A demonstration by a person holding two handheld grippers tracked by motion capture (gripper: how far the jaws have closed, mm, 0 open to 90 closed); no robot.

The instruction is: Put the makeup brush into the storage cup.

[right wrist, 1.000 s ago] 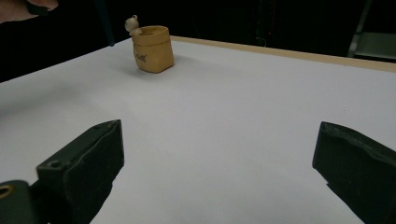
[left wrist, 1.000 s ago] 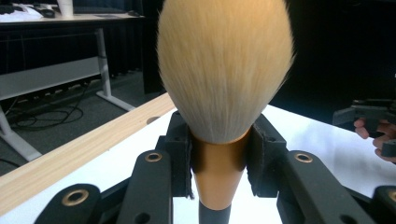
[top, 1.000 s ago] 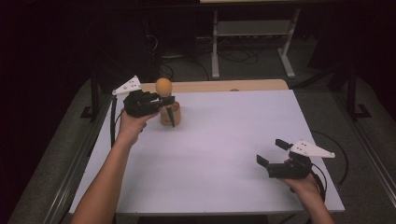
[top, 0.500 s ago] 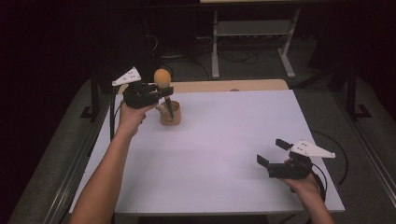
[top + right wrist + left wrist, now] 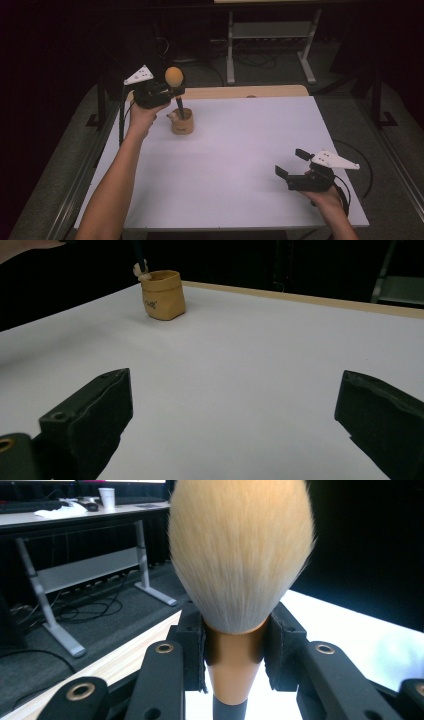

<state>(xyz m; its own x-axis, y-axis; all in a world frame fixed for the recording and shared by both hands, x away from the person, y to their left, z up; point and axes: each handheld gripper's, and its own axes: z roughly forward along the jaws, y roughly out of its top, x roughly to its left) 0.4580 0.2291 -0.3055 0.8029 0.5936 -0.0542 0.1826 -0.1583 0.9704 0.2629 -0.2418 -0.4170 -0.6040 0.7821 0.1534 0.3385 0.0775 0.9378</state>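
My left gripper (image 5: 172, 92) is shut on a makeup brush (image 5: 173, 76) at the table's far left, gripping it just below the head. In the left gripper view the tan bristle head (image 5: 240, 555) stands above the jaws, and the pads (image 5: 195, 652) press the copper ferrule from both sides. The brush's dark handle (image 5: 178, 106) slants down into the mouth of a small tan cup (image 5: 182, 121). Something small and white sits at that cup's rim (image 5: 141, 271). My right gripper (image 5: 290, 162) rests open near the front right edge, nothing between its jaws (image 5: 230, 420), facing the cup (image 5: 162, 295).
The white table top (image 5: 235, 150) has a wooden strip (image 5: 240, 92) along its far edge. Behind the table a grey metal stand (image 5: 270, 35) and loose cables lie on the dark floor. A cable (image 5: 360, 165) trails from the right gripper off the table's right edge.
The left hand has risen and moved a little away, lifting the brush higher over the cup. The cup and the right gripper have stayed where they were.
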